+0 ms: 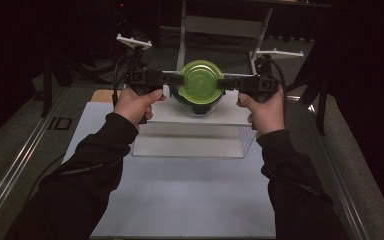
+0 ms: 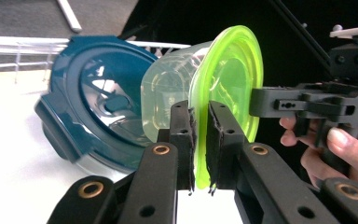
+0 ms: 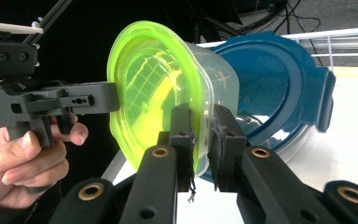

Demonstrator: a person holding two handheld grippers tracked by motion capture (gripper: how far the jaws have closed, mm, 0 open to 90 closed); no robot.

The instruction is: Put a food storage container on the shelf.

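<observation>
Already lifted: clear container with green lid held by both grippers, left gripper and right gripper, jaws clamped on opposite rim edges. It hangs over the blue-rimmed bowl near the worktop's far edge. Setting down remains.

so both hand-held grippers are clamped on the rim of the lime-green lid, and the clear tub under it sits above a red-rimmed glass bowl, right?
Not quite: the bowl's rim is dark teal, not red, as the left gripper view shows. The left hand-held gripper and right hand-held gripper each clamp the rim of the round lime-green plastic lid on the clear plastic tub, held above the teal-rimmed glass bowl.
</observation>
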